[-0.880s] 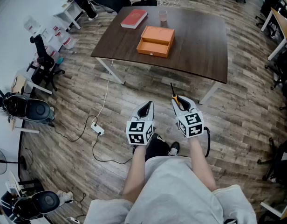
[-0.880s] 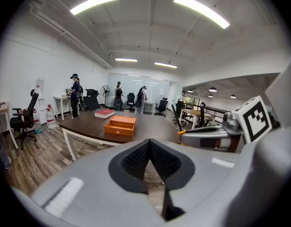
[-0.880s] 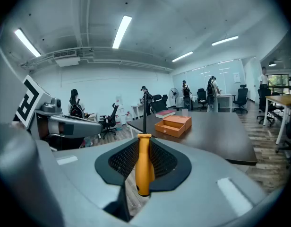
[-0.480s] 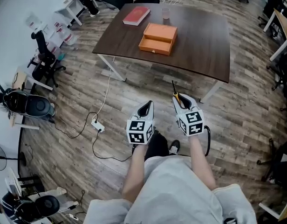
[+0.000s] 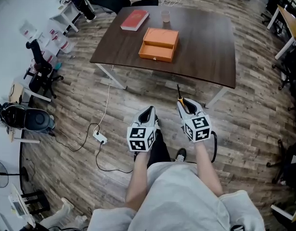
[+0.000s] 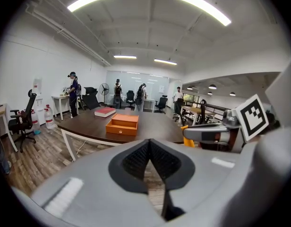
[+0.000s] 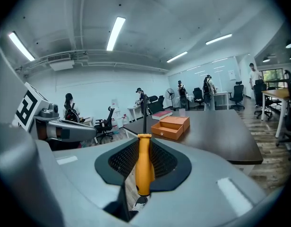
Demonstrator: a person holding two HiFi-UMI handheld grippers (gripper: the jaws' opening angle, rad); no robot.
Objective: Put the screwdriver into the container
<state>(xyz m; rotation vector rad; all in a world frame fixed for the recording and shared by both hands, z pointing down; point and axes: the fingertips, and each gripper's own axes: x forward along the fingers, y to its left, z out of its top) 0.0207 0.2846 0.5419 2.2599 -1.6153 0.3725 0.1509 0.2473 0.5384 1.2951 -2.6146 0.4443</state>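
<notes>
wood floor (image 5: 66, 105); screwdriver (image 7: 144, 167) in right gripper (image 5: 185, 103)

A dark tabletop (image 5: 205, 47) fills the upper middle of the head view. A red book (image 5: 134, 20) lies at its upper left corner, and just right of the book stands what looks like a clear cup (image 5: 165, 16). A white power strip (image 5: 100, 137) lies on the wooden floor (image 5: 66, 109), left of centre.
</notes>
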